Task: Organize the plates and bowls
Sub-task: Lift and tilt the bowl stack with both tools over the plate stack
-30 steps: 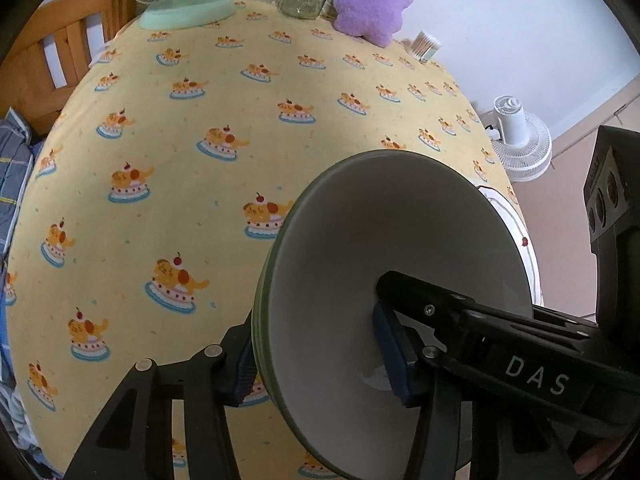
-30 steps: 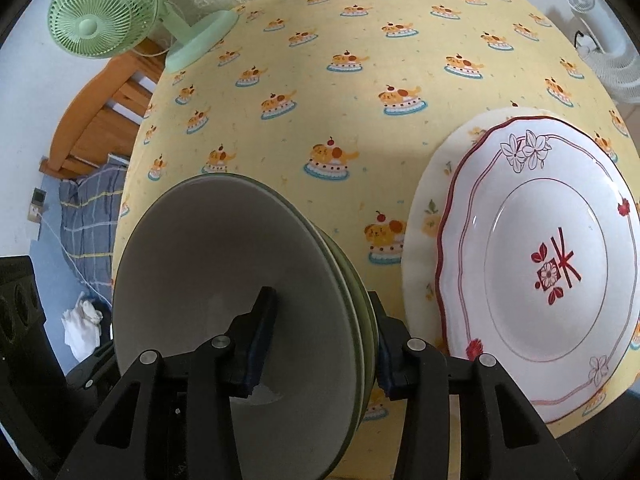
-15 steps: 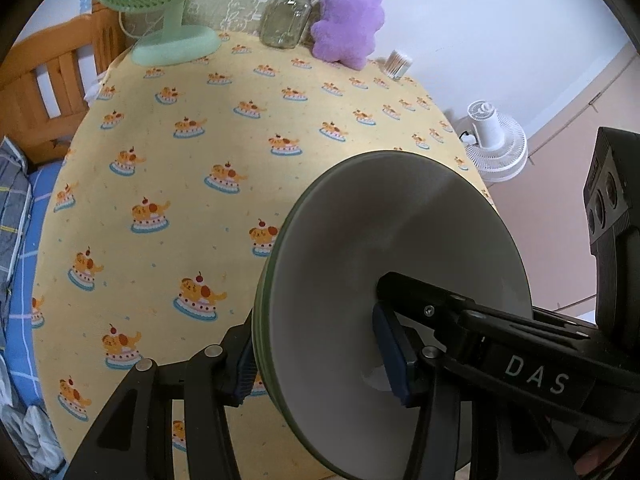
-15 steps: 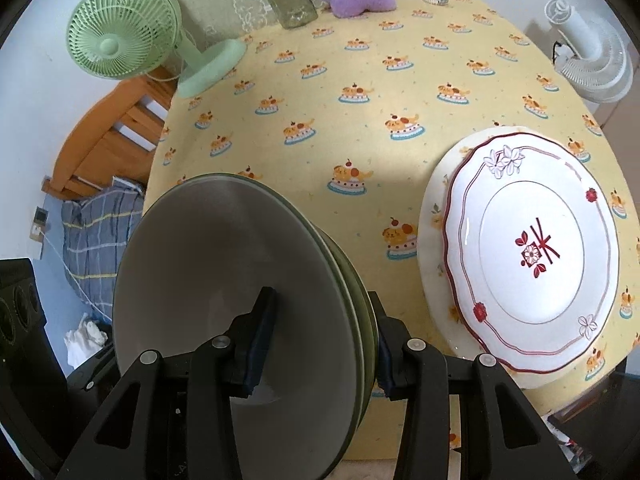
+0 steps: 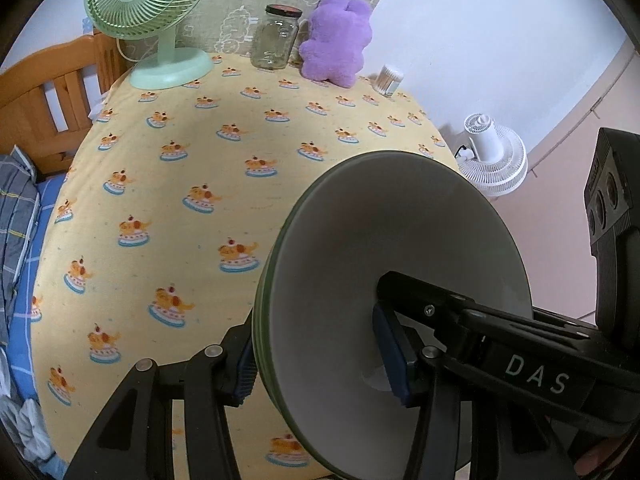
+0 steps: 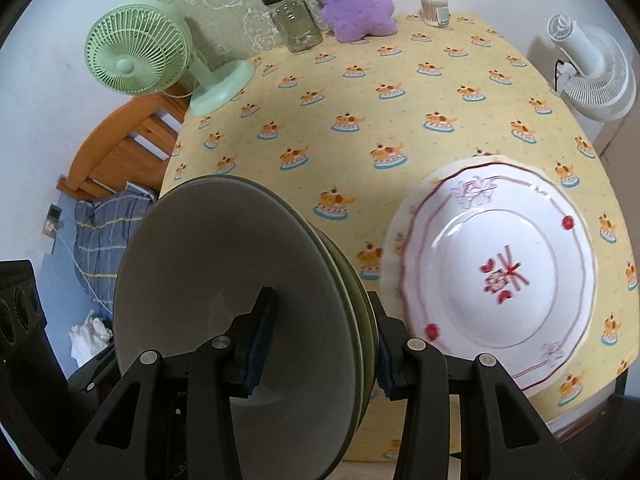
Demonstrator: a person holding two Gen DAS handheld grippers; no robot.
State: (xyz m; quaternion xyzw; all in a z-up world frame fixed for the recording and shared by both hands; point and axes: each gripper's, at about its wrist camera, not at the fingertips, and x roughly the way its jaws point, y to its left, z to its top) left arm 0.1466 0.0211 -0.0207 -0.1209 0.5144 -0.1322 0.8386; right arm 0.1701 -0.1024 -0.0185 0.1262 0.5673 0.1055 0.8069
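Observation:
A stack of bowls [image 5: 384, 240] [image 6: 208, 264], pale grey inside and green outside, hangs tilted above the yellow tablecloth. My left gripper [image 5: 318, 362] is shut on the stack's wall, one pad inside and one outside. My right gripper [image 6: 322, 352] is shut on the same stack, with several green rims showing between its pads. A black finger marked DAS [image 5: 520, 364] reaches into the bowl from the right. A white plate with red flowers [image 6: 500, 268] lies on a larger pale plate [image 6: 394, 248] on the table, right of the stack.
At the table's far edge stand a green desk fan [image 5: 156, 20], a glass jar [image 5: 276, 38], a purple plush toy [image 5: 336, 40] and a cotton-swab pot [image 5: 390, 80]. A white floor fan [image 5: 492, 160] is beyond the table on the right, a wooden bed frame [image 5: 44, 96] on the left.
Both grippers have risen with the bowl stack held between them. The table looks farther away, and the fan, jar and plush have come fully into view.

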